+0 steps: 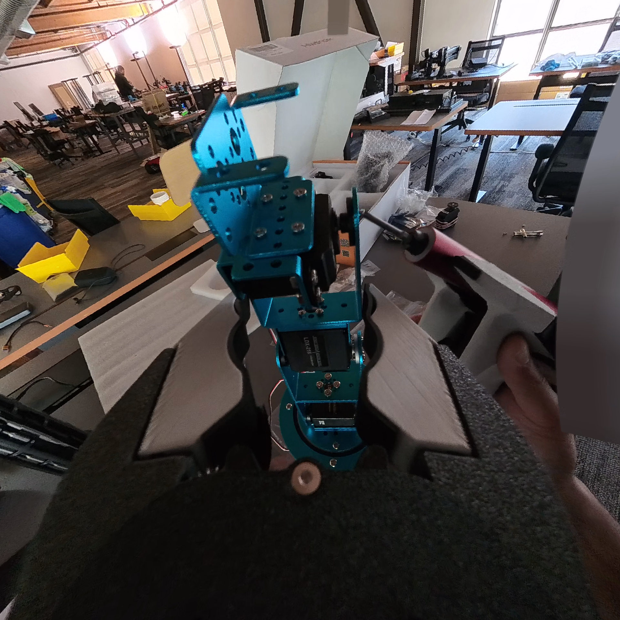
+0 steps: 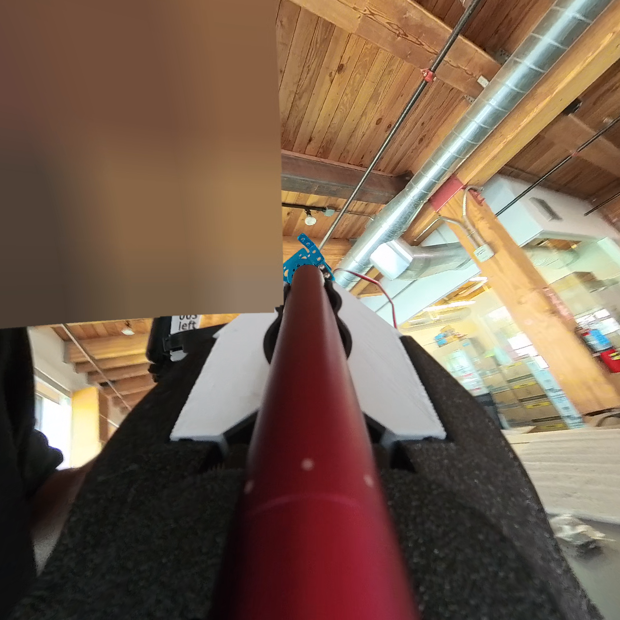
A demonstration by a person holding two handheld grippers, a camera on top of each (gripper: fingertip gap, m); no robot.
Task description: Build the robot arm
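- The blue perforated-metal servo arm assembly (image 1: pixel 295 268) is clamped upright by the left gripper (image 1: pixel 303 322).
- The red-handled screwdriver (image 1: pixel 432 250) is gripped by the right gripper (image 2: pixel 307 322), its tip at the right side.
- A slipped tip is risked if the assembly twists.

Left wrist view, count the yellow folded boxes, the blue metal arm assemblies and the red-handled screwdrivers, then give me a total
Yellow folded boxes: 2
Blue metal arm assemblies: 1, clamped in the left tongs
Red-handled screwdrivers: 1, held in the right tongs
Total: 4

Open-plan workshop, cluttered desks (image 1: pixel 412 124), exposed timber ceiling (image 2: pixel 352 84)
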